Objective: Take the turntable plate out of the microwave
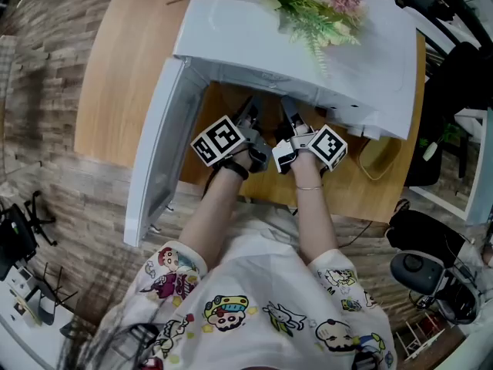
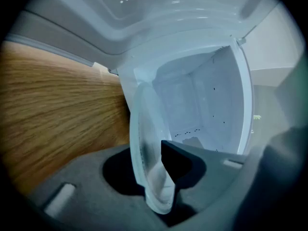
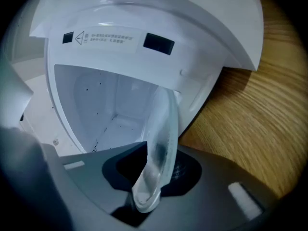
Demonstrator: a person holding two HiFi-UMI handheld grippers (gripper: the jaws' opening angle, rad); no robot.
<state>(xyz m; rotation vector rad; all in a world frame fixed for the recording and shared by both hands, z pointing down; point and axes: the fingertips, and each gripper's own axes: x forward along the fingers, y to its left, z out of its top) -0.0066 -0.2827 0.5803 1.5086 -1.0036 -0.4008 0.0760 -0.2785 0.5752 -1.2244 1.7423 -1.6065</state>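
The white microwave [image 1: 370, 52] stands on a wooden table [image 1: 131, 60] with its door [image 1: 158, 153] swung open to the left. Both grippers reach into its mouth side by side, the left gripper [image 1: 253, 116] and the right gripper [image 1: 290, 116]. The clear glass turntable plate [image 2: 149, 138] stands on edge, tilted, at the cavity's front. Its rim sits between the left gripper's [image 2: 153, 170] jaws, with a dark gap beside it. In the right gripper view the plate [image 3: 161, 134] runs between the right gripper's [image 3: 153, 174] jaws, which press on its rim. The head view hides the plate.
A bunch of artificial flowers [image 1: 316, 2] lies on the microwave's top. The empty white cavity [image 3: 106, 105] opens behind the plate. The open door walls off the left side. Wooden tabletop [image 2: 53, 114] shows beside the microwave. Black chairs and gear [image 1: 431, 268] crowd the floor at right.
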